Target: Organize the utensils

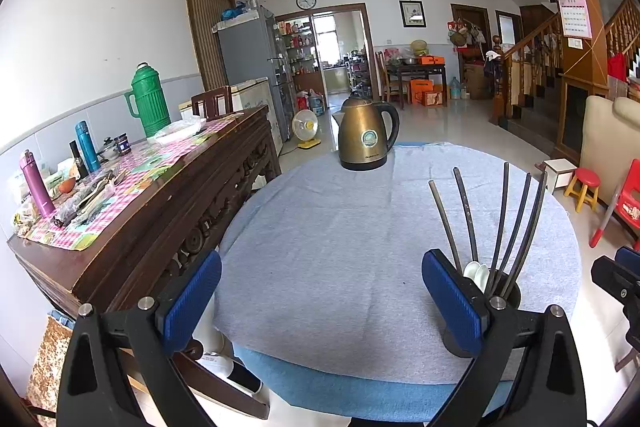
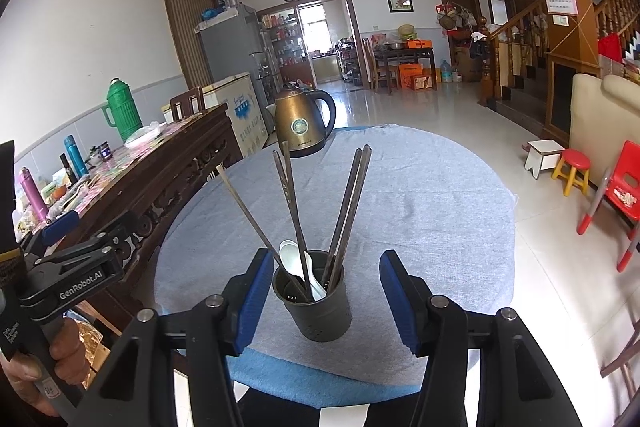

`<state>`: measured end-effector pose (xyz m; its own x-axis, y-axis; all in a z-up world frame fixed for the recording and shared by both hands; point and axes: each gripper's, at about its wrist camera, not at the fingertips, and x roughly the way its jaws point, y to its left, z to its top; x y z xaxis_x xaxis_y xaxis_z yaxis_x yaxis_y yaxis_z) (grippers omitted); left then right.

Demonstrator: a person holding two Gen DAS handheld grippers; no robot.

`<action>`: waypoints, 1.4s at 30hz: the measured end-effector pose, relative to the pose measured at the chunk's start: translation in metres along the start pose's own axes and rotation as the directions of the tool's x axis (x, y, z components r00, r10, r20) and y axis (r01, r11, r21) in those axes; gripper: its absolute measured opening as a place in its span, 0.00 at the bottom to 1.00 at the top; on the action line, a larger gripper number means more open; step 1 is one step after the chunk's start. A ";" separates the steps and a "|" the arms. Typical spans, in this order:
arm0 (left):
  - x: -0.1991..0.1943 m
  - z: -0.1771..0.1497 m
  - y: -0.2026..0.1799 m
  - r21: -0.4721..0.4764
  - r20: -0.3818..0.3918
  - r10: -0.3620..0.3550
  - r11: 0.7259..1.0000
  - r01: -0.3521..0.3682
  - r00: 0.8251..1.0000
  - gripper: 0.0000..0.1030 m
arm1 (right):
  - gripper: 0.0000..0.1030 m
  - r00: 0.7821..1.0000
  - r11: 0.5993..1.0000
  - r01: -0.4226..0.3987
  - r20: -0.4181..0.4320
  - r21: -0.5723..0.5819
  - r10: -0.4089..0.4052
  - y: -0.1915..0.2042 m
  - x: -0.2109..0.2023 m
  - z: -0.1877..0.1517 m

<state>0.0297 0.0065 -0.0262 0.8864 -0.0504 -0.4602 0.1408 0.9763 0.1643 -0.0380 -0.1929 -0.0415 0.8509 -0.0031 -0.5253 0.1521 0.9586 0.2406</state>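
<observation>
A dark metal utensil holder [image 2: 316, 315] stands upright on the grey cloth of the round table [image 2: 420, 227]. Several dark chopsticks [image 2: 348, 211] and a white spoon [image 2: 290, 259] stick out of it. My right gripper [image 2: 326, 301] is open, its blue pads on either side of the holder, with a gap showing on the right side. In the left wrist view the holder [image 1: 510, 291] sits behind the right finger of my left gripper [image 1: 322, 303], which is open over bare cloth with nothing between its fingers. A hand [image 2: 40, 367] holds the left gripper [image 2: 80, 267].
A bronze electric kettle [image 1: 366, 135] stands at the table's far edge. To the left is a dark wooden sideboard [image 1: 168, 195] with a green thermos [image 1: 146, 99], bottles and loose cutlery. On the floor at the right are a small stool [image 2: 576, 171] and a red chair [image 2: 624, 187].
</observation>
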 end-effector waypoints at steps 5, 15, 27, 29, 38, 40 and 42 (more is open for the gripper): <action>-0.001 -0.001 0.002 -0.008 -0.001 0.000 1.000 0.000 1.000 0.97 | 0.58 1.000 1.000 0.001 0.004 0.004 -0.001 0.003 -0.001 0.001; -0.002 -0.003 0.013 -0.030 0.004 -0.002 1.000 0.002 1.000 0.97 | 0.58 1.000 1.000 0.005 0.010 -0.011 -0.005 0.013 -0.004 0.003; -0.009 -0.001 0.024 -0.055 0.025 -0.004 0.998 0.005 1.000 0.97 | 0.59 1.000 1.000 0.002 0.007 0.001 -0.002 0.016 -0.011 0.005; -0.011 -0.001 0.024 -0.056 0.028 -0.002 0.998 0.004 1.000 0.97 | 0.59 1.000 1.000 0.004 0.006 0.001 -0.004 0.017 -0.012 0.005; -0.013 -0.002 0.026 -0.060 0.030 -0.002 0.998 0.004 1.000 0.97 | 0.60 1.000 1.000 0.001 0.001 0.009 -0.001 0.016 -0.014 0.003; -0.013 -0.002 0.026 -0.058 0.031 0.000 0.998 0.002 1.000 0.97 | 0.61 1.000 1.000 0.001 0.000 0.008 -0.001 0.015 -0.014 0.003; -0.015 -0.002 0.026 -0.058 0.033 0.000 0.998 0.002 0.999 0.97 | 0.61 1.000 1.000 0.000 -0.003 0.008 0.000 0.015 -0.014 0.002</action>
<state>0.0190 0.0329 -0.0170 0.9003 -0.0575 -0.4315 0.1169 0.9868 0.1123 -0.0469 -0.1791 -0.0284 0.8495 -0.0028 -0.5275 0.1564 0.9564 0.2467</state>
